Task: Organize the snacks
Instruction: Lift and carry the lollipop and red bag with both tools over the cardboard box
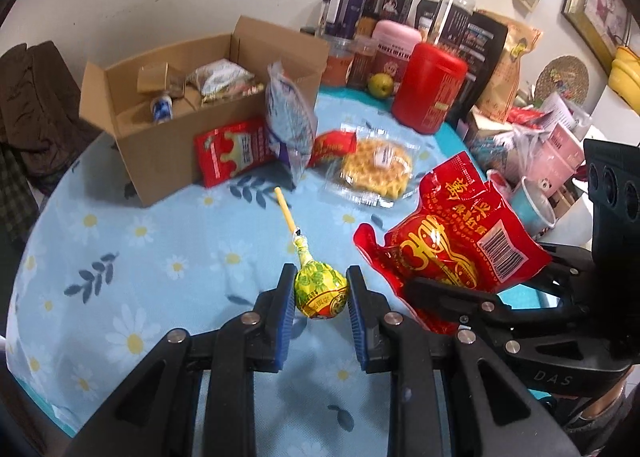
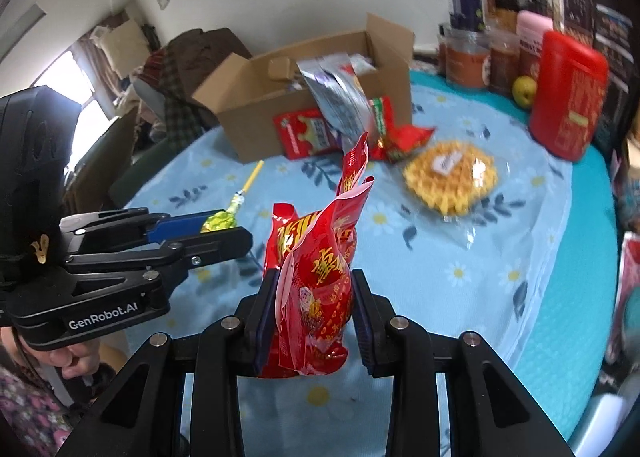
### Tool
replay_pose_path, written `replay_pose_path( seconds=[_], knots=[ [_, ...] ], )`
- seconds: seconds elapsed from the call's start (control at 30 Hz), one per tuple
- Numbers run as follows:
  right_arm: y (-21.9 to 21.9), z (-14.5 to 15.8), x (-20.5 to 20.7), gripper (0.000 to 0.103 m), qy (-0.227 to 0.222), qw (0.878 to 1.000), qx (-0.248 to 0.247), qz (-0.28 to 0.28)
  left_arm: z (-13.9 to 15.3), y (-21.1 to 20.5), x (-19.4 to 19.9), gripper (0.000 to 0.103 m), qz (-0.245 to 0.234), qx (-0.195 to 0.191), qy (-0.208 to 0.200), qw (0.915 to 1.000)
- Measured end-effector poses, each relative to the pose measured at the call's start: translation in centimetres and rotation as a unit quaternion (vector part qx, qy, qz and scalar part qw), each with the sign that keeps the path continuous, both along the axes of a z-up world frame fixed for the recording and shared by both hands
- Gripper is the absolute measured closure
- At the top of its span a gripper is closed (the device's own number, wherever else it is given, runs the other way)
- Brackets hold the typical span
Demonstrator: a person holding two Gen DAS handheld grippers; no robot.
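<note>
Snacks lie spread over a round table point(image 1: 120, 257) covered in a light blue cloth printed with daisies, and two of them are lifted clear of it. The left gripper point(image 1: 320, 297) is clamped on a lollipop point(image 1: 319, 291) in a yellow-green wrapper: its blue pads point(image 1: 286, 309) press the wrapped head from both sides, and the pale yellow stick points away toward the far side of the table. The right gripper point(image 2: 314, 321) is closed on a red foil snack packet point(image 2: 316, 285) printed with gold characters; the packet stands upright between the jaws, crumpled, with its top edge rising above them. In the left wrist view this packet shows a barcode and hangs just to the right of the lollipop.

Farther back, an open cardboard box point(image 1: 168, 145) sits on the table with a few small packets and a little bottle inside. Leaning against its front are a flat red packet point(image 1: 234, 151) and a silvery-purple bag point(image 1: 290, 117) that stands tilted. Just beside these lies a small red wrapper point(image 1: 334, 145), and next to it a waffle in clear wrapping point(image 1: 376, 169), flat on the cloth. Behind the waffle stands a tall red canister point(image 1: 430, 89), with a green apple point(image 1: 380, 85) close to it and a row of jars and bags along the wall.
</note>
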State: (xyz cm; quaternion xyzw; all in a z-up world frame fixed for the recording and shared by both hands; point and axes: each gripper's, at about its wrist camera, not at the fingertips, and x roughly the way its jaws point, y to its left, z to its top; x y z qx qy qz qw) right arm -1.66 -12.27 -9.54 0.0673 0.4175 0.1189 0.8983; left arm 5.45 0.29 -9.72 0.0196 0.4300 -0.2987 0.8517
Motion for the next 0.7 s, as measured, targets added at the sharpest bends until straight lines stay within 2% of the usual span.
replay_pose_path(
  seconds=[0.37, 0.7],
  knots=[
    [0.5, 5.3, 1.2, 0.069, -0.062, 0.998, -0.001, 0.024, 4.6, 0.4, 1.3, 0.078, 0.008, -0.023, -0.061, 0.9978],
    [0.6, 9.3, 3.3, 0.069, -0.104, 0.994, -0.004, 0.035, 9.0, 1.1, 3.1, 0.078, 0.021, -0.04, -0.122, 0.9914]
  ],
)
